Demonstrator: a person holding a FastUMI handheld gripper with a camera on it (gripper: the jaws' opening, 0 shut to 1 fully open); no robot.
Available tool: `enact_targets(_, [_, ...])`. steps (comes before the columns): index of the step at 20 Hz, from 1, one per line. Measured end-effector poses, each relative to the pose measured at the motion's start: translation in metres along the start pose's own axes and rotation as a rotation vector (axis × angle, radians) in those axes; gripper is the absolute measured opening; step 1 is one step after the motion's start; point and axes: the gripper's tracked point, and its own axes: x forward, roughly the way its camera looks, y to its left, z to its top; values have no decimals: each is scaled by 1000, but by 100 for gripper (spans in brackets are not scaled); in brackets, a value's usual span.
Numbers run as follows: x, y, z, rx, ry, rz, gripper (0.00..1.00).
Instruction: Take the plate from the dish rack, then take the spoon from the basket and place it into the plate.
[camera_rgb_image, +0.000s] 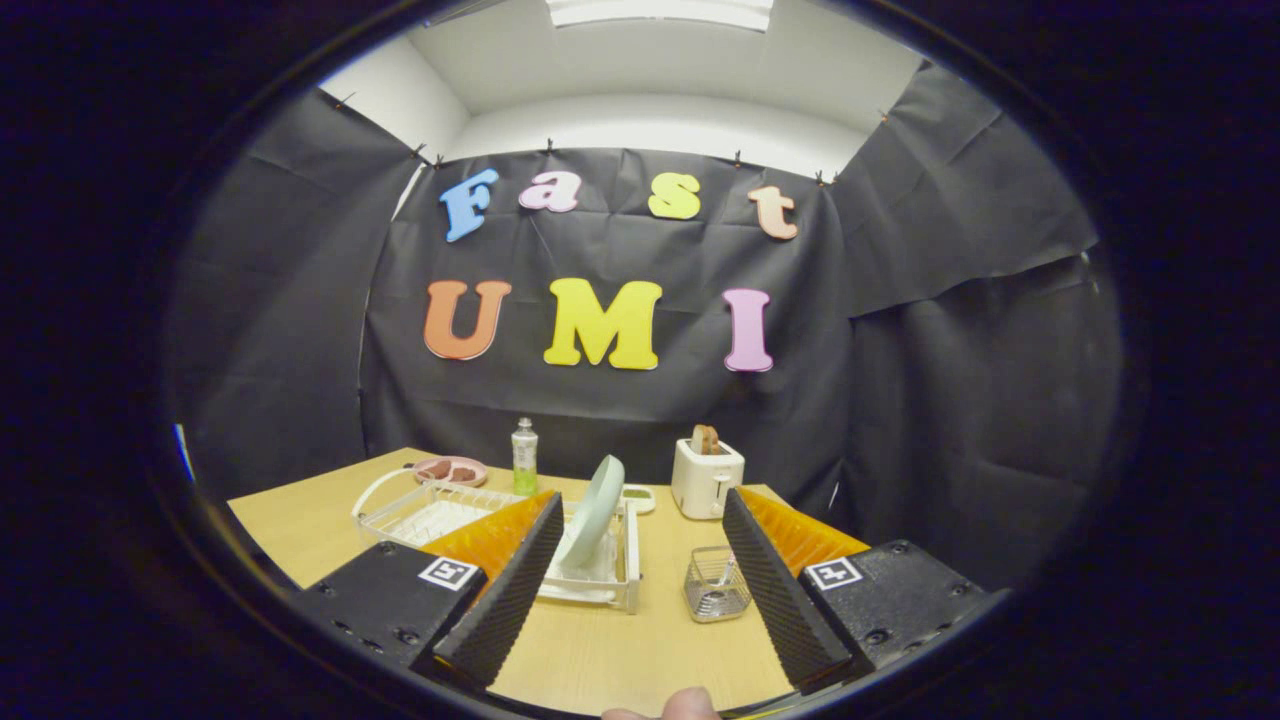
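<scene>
A pale green plate (596, 510) stands on edge in the white dish rack (628, 560) on the wooden table, beyond my fingertips and just right of the left one. To its right a small wire basket (717, 584) holds a spoon (727, 571), close against the right finger. My gripper (640, 496) is open, held back from both, with nothing between its fingers (510, 585).
A white toaster (706, 478) with bread stands behind the basket. A green bottle (524, 457) and a pink dish (451, 470) sit at the table's back, with a small container (637, 496) behind the plate. A white wire tray (420, 510) lies left of the rack. A fingertip (680, 705) shows below.
</scene>
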Motion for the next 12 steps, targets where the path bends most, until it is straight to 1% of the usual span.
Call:
enact_targets(4, [32,6,20,-34,48,42,100])
enact_targets(8, [72,22,37,-27,122,103,100])
enact_targets(12, [123,35,37,-19,231,122,100])
